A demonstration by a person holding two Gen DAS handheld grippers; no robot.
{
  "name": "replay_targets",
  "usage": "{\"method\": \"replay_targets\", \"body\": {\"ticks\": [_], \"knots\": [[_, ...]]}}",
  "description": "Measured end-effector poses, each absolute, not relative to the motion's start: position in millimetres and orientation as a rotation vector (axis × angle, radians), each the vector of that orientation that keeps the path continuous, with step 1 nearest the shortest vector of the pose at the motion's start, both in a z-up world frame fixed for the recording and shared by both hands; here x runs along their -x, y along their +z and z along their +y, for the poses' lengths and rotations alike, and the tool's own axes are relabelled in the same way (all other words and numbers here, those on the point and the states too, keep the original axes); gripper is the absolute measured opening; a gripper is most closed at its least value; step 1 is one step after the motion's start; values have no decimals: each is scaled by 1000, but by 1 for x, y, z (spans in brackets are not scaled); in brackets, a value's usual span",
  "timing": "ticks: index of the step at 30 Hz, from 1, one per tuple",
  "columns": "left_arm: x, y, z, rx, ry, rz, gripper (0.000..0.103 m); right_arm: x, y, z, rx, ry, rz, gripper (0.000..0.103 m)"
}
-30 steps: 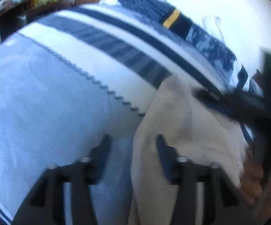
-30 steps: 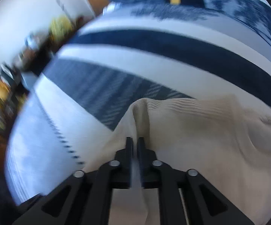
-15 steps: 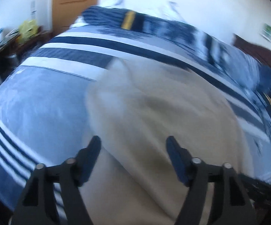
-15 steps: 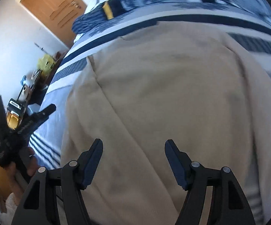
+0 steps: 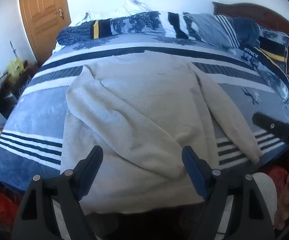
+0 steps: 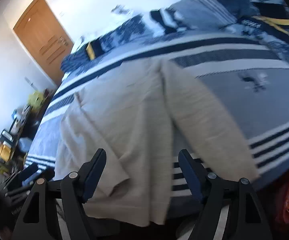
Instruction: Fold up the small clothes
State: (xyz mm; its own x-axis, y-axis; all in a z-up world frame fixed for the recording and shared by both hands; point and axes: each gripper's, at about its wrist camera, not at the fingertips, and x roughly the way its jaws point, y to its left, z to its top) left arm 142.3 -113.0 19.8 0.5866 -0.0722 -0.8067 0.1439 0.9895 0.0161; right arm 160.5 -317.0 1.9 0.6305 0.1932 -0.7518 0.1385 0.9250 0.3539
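Sweater (image 5: 144,104), cream-coloured and knitted, lies spread flat across the middle of both wrist views on a bed (image 5: 34,108) covered in a blue, white and navy striped blanket. Its hem hangs over the near bed edge at the bottom of the frame. One sleeve (image 5: 136,132) is already folded diagonally across the body; the other sleeve (image 5: 230,116) stretches out toward the lower right. The left gripper (image 5: 142,168) and right gripper (image 6: 142,166) both hover above the hem with fingers released and wide apart, nothing between them; the right one's fingers have just been opening. Pillows (image 5: 214,30) sit at the top of the frame, a wooden door (image 5: 42,18) at upper left. The fold looks early, one sleeve done. The next move probably calls for pinching the outstretched sleeve near its cuff and laying it across the body.
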Motion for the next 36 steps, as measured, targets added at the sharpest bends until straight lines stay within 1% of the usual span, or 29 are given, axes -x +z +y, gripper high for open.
{"method": "replay_targets", "body": {"ticks": [5,9,13,21,23,28,33,34,35,36], "knots": [[-121,47,-130,-60,-141,886,82,-126,46,-329,-353,-35,802,93],[-110,63,-140,-80,-158,853,83,-104,74,-331,-328,-56,740,95],[-105,67,-150,-92,-177,843,84,-98,74,-341,-401,-5,781,95],[-111,47,-170,-119,-209,892,84,-97,46,-367,-439,-49,836,95],[-113,42,-172,-126,-212,905,84,-100,35,-375,-452,-70,859,93],[-119,30,-176,-136,-213,933,84,-108,22,-381,-424,-114,889,92],[-127,18,-184,-139,-225,961,84,-115,3,-404,-454,-135,915,90],[-128,17,-185,-140,-228,963,84,-118,-4,-413,-484,-123,925,89],[-130,14,-187,-143,-232,968,84,-121,-12,-421,-508,-116,930,83],[-131,12,-189,-146,-234,972,84,-124,-23,-434,-531,-132,941,79]]}}
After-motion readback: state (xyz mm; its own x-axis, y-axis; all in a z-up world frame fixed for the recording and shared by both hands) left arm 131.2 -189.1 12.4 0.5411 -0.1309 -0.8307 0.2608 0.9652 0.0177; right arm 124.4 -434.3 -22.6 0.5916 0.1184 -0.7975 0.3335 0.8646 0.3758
